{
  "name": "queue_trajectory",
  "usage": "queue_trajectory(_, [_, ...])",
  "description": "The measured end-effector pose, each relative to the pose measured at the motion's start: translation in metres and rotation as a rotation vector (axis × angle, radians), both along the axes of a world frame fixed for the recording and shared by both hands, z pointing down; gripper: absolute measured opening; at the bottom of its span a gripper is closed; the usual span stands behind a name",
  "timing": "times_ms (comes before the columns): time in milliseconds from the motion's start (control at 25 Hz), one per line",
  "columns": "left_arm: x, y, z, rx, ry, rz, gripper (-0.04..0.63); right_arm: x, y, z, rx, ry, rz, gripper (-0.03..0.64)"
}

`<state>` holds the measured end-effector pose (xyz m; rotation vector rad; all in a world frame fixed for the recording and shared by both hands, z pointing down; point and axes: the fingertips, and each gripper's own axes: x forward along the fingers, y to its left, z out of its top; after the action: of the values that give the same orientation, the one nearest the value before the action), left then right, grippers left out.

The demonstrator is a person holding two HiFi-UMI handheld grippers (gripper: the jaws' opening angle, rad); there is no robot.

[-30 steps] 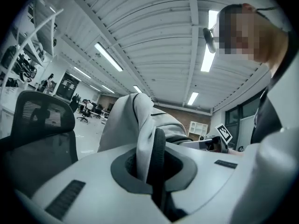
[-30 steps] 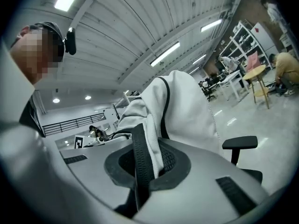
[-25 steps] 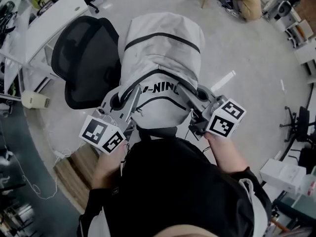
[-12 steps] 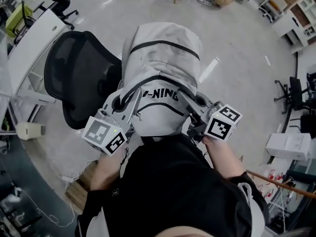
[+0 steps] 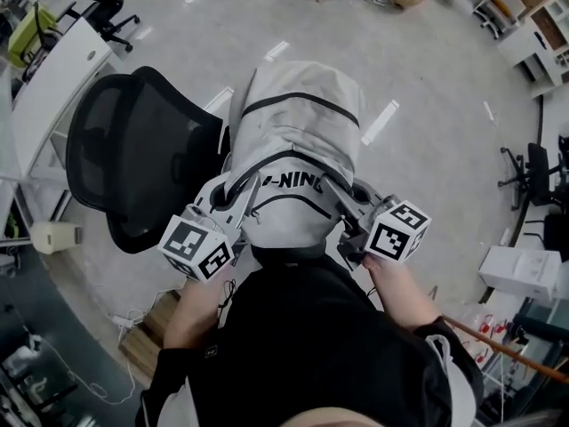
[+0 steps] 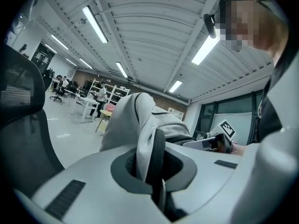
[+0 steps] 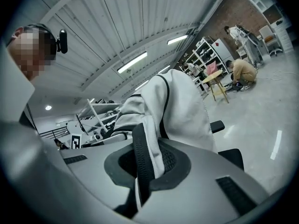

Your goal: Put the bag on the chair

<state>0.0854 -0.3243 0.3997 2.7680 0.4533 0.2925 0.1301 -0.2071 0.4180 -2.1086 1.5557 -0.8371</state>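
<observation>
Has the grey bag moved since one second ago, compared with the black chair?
Yes. The bag now looks smaller against the chair, so it has sunk a little, still beside the chair's right edge.

Chair [image 5: 133, 163] partly hidden behind the bag [image 5: 298, 140]; bag's near end under the person's dark torso [image 5: 311, 345].

The head view looks steeply down from above the person onto the bag [image 5: 298, 140]. The chair [image 5: 133, 167] is at the left, and the left gripper [image 5: 229, 187] and right gripper [image 5: 336, 183] are near the camera. Each gripper view sits right behind its own jaws and looks out across the room, one from each side of the bag. All three views share the bag and the chair.
</observation>
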Motion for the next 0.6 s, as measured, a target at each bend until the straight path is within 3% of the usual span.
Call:
queue_trajectory(240, [0.032,-0.002,0.018,0.012,-0.032,-0.016,0.018,0.034,-0.001,0.020,-0.036,-0.010,-0.033,0.031])
queue_trajectory(600, [0.020,-0.027,0.090,-0.053,-0.177,-0.091,0.018,0.024,-0.020,0.085,-0.149,-0.110,-0.121,0.030])
